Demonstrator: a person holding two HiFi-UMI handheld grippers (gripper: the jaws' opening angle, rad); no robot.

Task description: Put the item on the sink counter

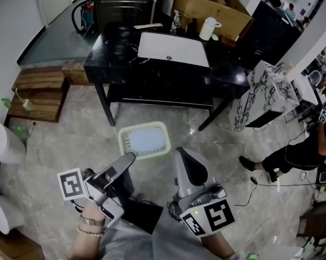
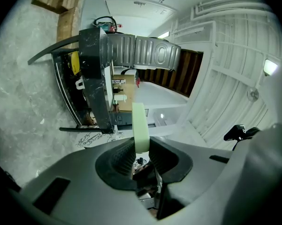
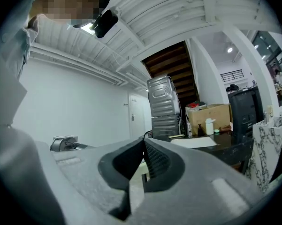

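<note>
A pale green tray (image 1: pixel 145 140) with a bluish-white inside hangs level above the stone floor, short of the black sink counter (image 1: pixel 116 56). My left gripper (image 1: pixel 129 158) is shut on the tray's near left corner. In the left gripper view the tray's green rim (image 2: pixel 140 123) stands edge-on between the ribbed pads of that gripper (image 2: pixel 141 146). My right gripper (image 1: pixel 181 155) hangs just right of the tray, shut, with nothing in it. Its jaws (image 3: pixel 143 146) meet and point level toward the counter (image 3: pixel 216 146). A white sink (image 1: pixel 173 49) is set in the counter top.
On the counter's far right stand a white bottle (image 1: pixel 208 28) and a cardboard box (image 1: pixel 211 7). A wooden pallet (image 1: pixel 38 93) lies at the left and a marble slab (image 1: pixel 255 96) leans at the right. A person (image 1: pixel 293 156) sits at the right, with cables on the floor.
</note>
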